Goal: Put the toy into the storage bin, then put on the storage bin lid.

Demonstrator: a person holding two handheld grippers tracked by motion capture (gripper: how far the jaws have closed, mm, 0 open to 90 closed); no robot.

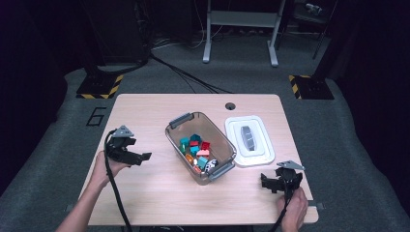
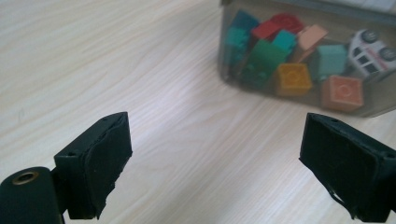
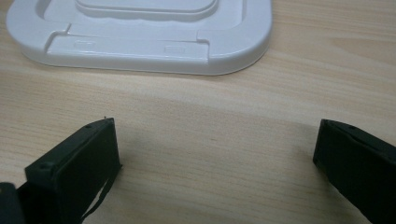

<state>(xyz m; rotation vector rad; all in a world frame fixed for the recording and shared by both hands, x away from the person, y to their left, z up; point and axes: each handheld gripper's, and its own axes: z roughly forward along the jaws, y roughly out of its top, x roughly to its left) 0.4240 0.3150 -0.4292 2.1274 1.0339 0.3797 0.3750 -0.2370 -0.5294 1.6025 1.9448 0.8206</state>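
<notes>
A clear plastic bin (image 1: 220, 140) stands mid-table in the high view, holding several coloured bricks (image 1: 194, 144) and a white toy car (image 1: 210, 165). Its white lid (image 1: 249, 140) lies flat to the bin's right. My left gripper (image 1: 140, 157) hovers left of the bin, open and empty. In the left gripper view the bin (image 2: 299, 51) sits ahead at upper right, with the bricks (image 2: 292, 79) and the toy car (image 2: 373, 49) behind its wall. My right gripper (image 1: 267, 182) is open near the front right edge, just below the lid (image 3: 140, 42), nothing between its jaws.
The wooden table (image 1: 145, 193) has a cable hole (image 1: 230, 106) at the back. Cables trail from both grippers toward the front edge. Beyond the table are a grey carpet, a metal frame's legs (image 1: 240, 34) and yellow-black striped floor markers (image 1: 99, 87).
</notes>
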